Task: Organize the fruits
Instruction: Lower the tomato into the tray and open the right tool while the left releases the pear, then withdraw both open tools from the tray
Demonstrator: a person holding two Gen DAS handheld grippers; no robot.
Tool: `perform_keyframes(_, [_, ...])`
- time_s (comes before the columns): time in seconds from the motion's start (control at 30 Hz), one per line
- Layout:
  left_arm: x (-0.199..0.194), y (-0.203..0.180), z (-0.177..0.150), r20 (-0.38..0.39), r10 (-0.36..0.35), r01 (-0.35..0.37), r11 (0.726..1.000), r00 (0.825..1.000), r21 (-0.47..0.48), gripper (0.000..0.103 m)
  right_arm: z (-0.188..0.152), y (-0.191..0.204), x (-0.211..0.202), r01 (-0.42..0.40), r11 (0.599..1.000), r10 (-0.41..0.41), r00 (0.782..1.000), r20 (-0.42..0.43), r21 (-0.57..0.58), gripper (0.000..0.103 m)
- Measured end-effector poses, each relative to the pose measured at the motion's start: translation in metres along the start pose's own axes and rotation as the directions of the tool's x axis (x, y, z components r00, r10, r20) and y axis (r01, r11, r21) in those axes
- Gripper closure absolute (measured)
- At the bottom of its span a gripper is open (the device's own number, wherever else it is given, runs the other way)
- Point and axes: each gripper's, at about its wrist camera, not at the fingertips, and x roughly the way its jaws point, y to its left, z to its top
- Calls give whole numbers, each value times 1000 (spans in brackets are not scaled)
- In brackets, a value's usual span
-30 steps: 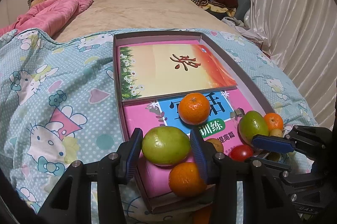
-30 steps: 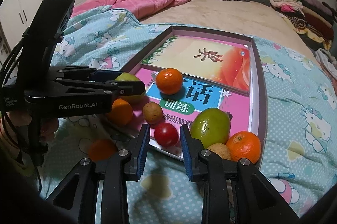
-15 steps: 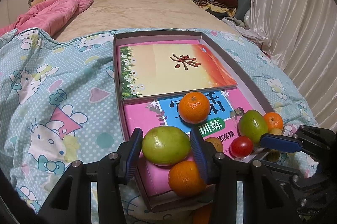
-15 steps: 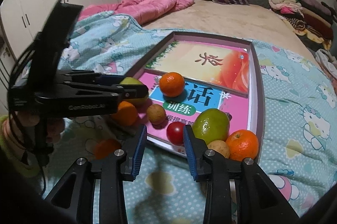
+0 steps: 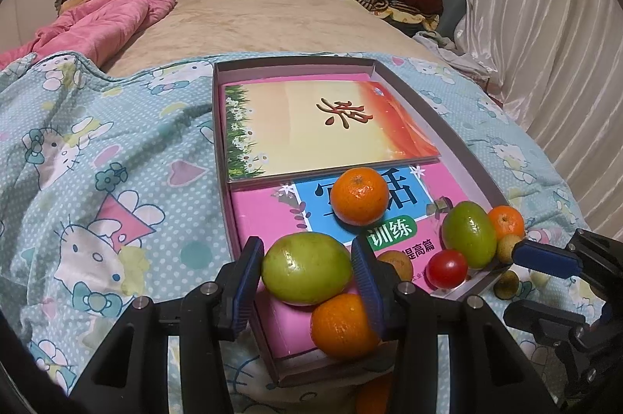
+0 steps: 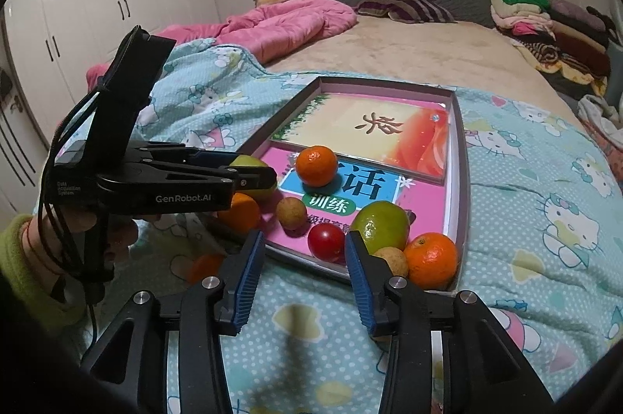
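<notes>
Backed off the cherry tomato [image 6: 326, 242] in the tray [image 6: 461, 180], the right gripper [image 6: 304, 272] has just spread empty, while the left gripper [image 5: 307, 276] clamps a green mango [image 5: 306, 268].

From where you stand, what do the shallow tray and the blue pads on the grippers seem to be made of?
The tray looks like matte grey cardboard: thin, sharply folded walls, like a box lid. The blue pads seem ribbed rubber or soft plastic, judging by their fine grooves, though that stays uncertain.

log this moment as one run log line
left tongs: shut on green fruit | right tongs: just opened, empty | cherry tomato: in tray
</notes>
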Motion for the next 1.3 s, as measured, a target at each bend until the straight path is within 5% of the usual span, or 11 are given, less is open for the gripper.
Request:
perform_keyframes(0.53, [-16,-1,-1,12,-20,20,999,1000,-32,50,0,-1,-7,-1,1000,1,1000,27,13,51])
perform_keyframes(1.3, [-110,-17,-10,203,4,4,999,979,-43,18,7,-16,-67,101,994,-106,980,170,33,37])
